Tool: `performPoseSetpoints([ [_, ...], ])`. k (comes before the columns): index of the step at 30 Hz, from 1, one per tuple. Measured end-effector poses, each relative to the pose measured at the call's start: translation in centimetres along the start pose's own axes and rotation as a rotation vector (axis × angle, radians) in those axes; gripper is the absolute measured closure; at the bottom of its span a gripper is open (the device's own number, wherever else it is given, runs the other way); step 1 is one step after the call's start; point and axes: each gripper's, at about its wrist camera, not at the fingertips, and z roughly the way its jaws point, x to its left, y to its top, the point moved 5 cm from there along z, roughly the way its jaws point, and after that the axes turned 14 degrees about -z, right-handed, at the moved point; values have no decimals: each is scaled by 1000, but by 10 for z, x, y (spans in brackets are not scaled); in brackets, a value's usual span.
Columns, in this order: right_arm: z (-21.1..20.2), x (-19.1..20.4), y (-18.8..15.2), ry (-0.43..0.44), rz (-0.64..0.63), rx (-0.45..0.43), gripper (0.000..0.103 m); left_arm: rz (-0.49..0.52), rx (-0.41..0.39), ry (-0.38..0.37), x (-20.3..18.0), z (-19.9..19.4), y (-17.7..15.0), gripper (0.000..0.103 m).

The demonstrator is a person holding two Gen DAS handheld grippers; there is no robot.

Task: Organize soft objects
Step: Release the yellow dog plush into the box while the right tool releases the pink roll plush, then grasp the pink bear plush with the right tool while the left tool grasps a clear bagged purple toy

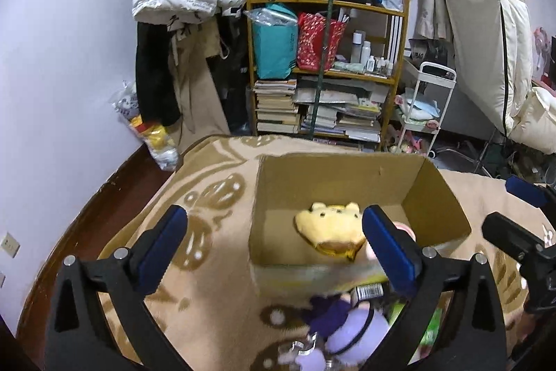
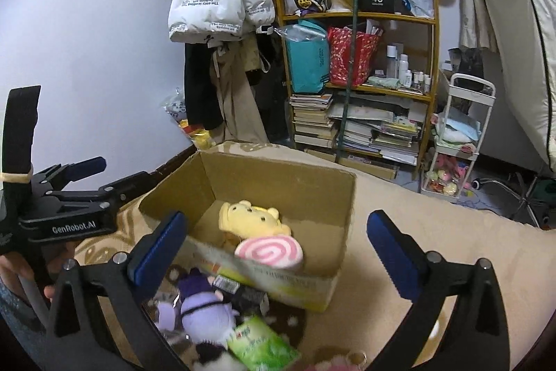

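with the yellow plush (image 2: 251, 218) and pink swirl (image 2: 268, 251) boxed, both my claws gape empty, so the purple plush (image 2: 205, 310) seems next.

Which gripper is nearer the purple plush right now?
Left. The left gripper hangs open almost directly over the purple plush; the right gripper, also open, sits off to the plush's right, nearer the box.

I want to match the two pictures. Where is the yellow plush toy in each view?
Left wrist view: the yellow plush toy lies inside the cardboard box, low centre, just left of the right blue finger.
Right wrist view: the yellow plush toy lies in the cardboard box, behind a pink swirl plush.
Shared landmark: the wooden bookshelf behind.
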Motion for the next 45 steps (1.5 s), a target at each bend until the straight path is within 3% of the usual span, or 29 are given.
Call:
performPoseSetpoints([
  [23,-75,26,-45,-6,50,72,0,-1,118,85,16,-64,-63,3],
  [35,-71,32,-59,-7,53,121,0,11,155,93,15,-63,-74,3],
  [45,-47,29,-76,-9,86,226,0,9,234,114,17,-36,-85,3],
])
